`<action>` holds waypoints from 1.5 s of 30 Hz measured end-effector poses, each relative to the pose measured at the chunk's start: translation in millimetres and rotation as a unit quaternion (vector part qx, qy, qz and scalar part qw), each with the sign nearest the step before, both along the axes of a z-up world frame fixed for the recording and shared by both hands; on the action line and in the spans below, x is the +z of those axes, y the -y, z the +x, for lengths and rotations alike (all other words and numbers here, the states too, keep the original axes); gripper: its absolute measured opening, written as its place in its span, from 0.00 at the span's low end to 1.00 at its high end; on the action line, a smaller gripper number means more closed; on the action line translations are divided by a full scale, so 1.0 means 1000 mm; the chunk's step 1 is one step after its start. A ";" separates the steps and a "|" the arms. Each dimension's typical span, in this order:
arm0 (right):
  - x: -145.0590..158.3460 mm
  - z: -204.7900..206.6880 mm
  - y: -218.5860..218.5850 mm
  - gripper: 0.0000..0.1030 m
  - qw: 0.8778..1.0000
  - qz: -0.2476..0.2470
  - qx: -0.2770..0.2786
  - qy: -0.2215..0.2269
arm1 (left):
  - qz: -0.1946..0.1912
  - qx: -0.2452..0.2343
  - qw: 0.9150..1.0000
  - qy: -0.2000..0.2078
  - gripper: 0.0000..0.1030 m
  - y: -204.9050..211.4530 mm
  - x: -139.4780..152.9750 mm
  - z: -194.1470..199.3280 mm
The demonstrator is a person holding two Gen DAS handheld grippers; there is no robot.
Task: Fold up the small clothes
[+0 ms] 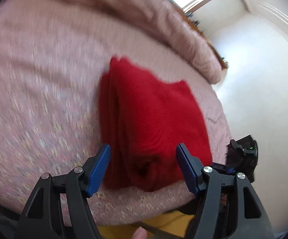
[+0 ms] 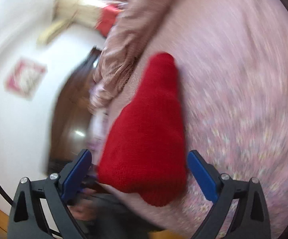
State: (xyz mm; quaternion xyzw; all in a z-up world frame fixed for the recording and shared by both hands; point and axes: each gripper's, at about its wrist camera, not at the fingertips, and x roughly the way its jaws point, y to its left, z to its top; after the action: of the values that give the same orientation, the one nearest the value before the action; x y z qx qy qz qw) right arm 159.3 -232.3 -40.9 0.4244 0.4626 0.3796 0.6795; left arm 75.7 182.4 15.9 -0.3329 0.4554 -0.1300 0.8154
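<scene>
A red knitted garment (image 1: 153, 119) lies folded on the pink bedspread (image 1: 44, 79) near the bed's front edge. My left gripper (image 1: 143, 157) is open, its blue pads on either side of the garment's near end, holding nothing. In the right wrist view the same red garment (image 2: 149, 135) lies on the bedspread (image 2: 233, 79), narrowing away from me. My right gripper (image 2: 140, 165) is open with its pads either side of the garment's near edge. Both views are motion-blurred.
A pink pillow roll (image 1: 144, 20) lies along the bed's far side. The other gripper's black body (image 1: 241, 157) shows at the right. A dark wooden bed frame (image 2: 72, 107), a white wall (image 2: 14, 39) and a small picture (image 2: 24, 77) are to the left.
</scene>
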 end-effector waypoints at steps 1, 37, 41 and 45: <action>-0.010 0.000 0.004 0.96 1.000 0.019 -0.002 -0.017 | 0.003 0.000 1.000 -0.015 0.60 0.001 -0.007 0.002; -0.027 0.017 -0.065 0.85 0.993 -0.025 0.105 -0.049 | -0.179 -0.068 0.981 -0.031 0.93 0.036 -0.050 0.067; -0.028 0.025 -0.071 0.73 0.994 -0.010 0.098 -0.049 | -0.193 -0.043 0.980 -0.034 0.73 0.026 -0.053 0.073; -0.023 0.012 -0.069 0.63 0.996 -0.018 0.089 -0.025 | -0.162 -0.044 0.986 -0.002 0.53 0.030 -0.031 0.066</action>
State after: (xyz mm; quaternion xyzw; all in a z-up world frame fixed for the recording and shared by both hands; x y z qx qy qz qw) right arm 170.9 -163.6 -63.6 0.3780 0.5221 0.4197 0.6391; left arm 141.8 151.9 -15.4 -0.4406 0.4441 -0.2377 0.7431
